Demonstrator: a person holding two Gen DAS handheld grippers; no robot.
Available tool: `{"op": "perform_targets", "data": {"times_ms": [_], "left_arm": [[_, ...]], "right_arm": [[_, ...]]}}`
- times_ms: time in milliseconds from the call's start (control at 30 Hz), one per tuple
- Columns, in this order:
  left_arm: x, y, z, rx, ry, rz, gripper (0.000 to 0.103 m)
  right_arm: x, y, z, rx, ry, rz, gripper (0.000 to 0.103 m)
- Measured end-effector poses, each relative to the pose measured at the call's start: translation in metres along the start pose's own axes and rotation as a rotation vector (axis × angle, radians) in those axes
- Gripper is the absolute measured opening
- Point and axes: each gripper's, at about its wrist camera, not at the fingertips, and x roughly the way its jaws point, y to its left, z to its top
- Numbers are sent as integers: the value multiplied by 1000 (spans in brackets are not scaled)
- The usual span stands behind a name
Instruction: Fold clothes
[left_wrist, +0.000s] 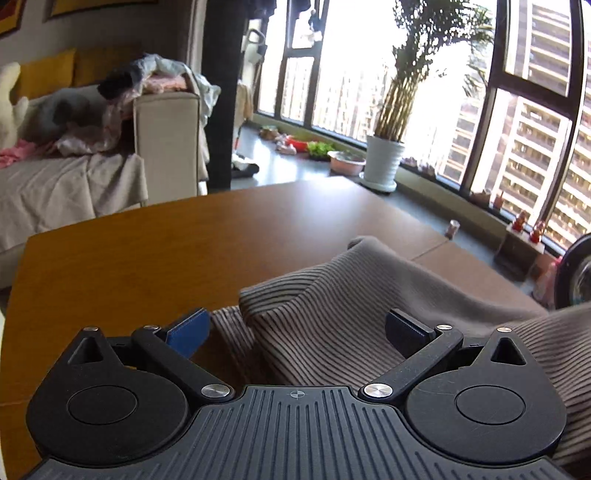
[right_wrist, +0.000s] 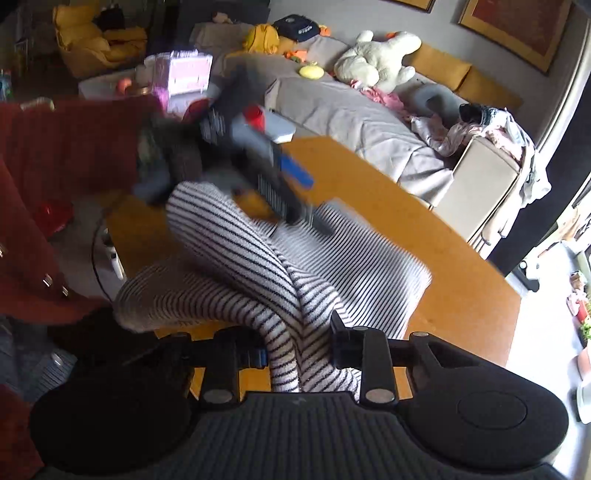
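Striped knit fills the space right in front of both cameras: the striped sweater (right_wrist: 258, 266) lies on the wooden table (left_wrist: 147, 258), partly bunched and twisted rather than flat. From the right wrist view, the right gripper (right_wrist: 299, 350) has its fingers closed in on a rolled band of the fabric, which runs up between them and curves away across the table, so it looks clamped on the sweater. From the left wrist view, the left gripper (left_wrist: 295, 328) has its fingers spread wide apart, one on each side of a raised fold of the same cloth, with nothing pinched; it hovers just over the fabric near the table's edge. In the right view that left gripper shows as a blurred dark shape above the far part of the sweater, too smeared to read any detail. As for progress, I judge the folding to be under way but far from finished: one section of the sweater lies fairly flat on the table, while a sleeve or side is lifted and looped over it, and there is no tidy rectangle yet. Smoothing, folding the remaining side and the final fold still seem to be ahead. Beyond the table a sofa (right_wrist: 351, 110) carries a heap of other clothes (right_wrist: 480, 125), apparently unfolded.
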Motion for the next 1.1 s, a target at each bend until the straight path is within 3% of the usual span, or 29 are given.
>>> {"op": "perform_targets", "data": {"times_ms": [133,233,400,533,667,767,867,967,1100], "left_arm": [[28,15,-12,-26,72,-21,102],[29,18,-20,-3,70,-33,102],[23,23,-21,5,86,-32,100],[-2,39,-10,0,62,40,95],[-43,52,9,-9,-45,90,95],[-72,50,28,-21,-155,70,96],[-85,29,42,27,-233,-9,97],[-73,0,50,81,-233,-137,98],[-17,-28,42,133,-112,-162,98]], "right_arm": [[13,-55,38,39,-25,62,28],[63,-97,55,67,-4,131,30],[160,-136,53,153,54,225,37],[184,-141,42,226,46,242,41],[172,-144,33,273,20,166,74],[146,-145,23,291,-59,96,80],[123,-146,7,324,-117,15,81],[122,-154,-10,426,-142,-41,81],[156,-164,-33,543,-57,-141,81]]}}
